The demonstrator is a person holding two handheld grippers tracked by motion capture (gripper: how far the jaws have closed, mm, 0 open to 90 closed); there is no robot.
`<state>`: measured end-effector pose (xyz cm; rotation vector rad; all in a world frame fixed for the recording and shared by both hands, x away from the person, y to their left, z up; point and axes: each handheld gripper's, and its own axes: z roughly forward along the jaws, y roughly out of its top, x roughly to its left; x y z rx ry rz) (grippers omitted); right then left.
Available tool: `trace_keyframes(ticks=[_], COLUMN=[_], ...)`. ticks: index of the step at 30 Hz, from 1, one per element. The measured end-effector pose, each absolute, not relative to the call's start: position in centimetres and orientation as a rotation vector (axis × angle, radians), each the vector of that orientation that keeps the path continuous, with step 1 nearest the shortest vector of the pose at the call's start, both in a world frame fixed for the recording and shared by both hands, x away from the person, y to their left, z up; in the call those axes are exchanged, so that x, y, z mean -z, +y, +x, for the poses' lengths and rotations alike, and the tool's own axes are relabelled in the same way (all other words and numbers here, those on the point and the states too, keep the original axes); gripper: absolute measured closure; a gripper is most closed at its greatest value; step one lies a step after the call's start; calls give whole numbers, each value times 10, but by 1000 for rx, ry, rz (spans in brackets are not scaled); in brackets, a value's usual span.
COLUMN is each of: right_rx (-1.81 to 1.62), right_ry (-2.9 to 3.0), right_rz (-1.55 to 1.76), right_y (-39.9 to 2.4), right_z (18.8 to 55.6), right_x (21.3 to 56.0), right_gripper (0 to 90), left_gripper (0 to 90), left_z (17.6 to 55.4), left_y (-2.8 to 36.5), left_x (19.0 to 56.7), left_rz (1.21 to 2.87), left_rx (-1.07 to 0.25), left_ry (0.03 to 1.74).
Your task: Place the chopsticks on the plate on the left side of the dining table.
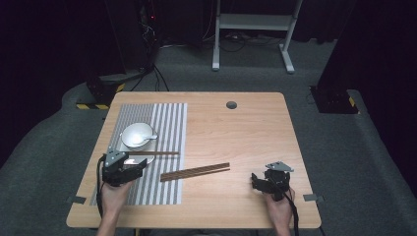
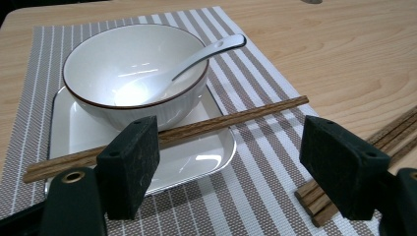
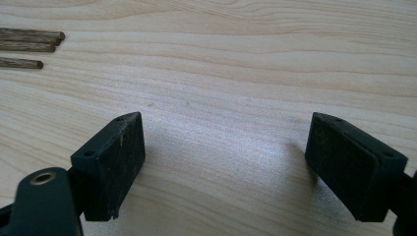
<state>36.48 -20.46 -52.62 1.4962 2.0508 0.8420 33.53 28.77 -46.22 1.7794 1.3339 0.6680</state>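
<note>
Wooden chopsticks [image 2: 167,135], light, stiff and slick, are lying across the plate [image 2: 64,125] rim beside the bowl [image 2: 98,69]; mid-length grasp judged best. Both left gripper [image 2: 236,167] and right gripper [image 3: 226,167] are being held spread.

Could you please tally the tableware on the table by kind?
Bowl: 1
Spoon: 1
Plate: 1
Placemat: 1
Chopstick groups: 2, one across the plate, one loose bundle on the table; single sticks in each are too close to count.
Total: 6
</note>
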Motion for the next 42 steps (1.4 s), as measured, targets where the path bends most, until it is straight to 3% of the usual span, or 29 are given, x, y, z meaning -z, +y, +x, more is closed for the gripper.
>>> trace_keyframes(ticks=[42], right_rx=[-842], right_ry=[2051], right_rz=[1496], right_y=[-205], right_z=[365], right_x=[526], right_gripper=[149], left_gripper=[233], left_z=[325], left_y=[254], left_x=[477], left_rz=[1847], left_rx=[-572], left_ry=[1227])
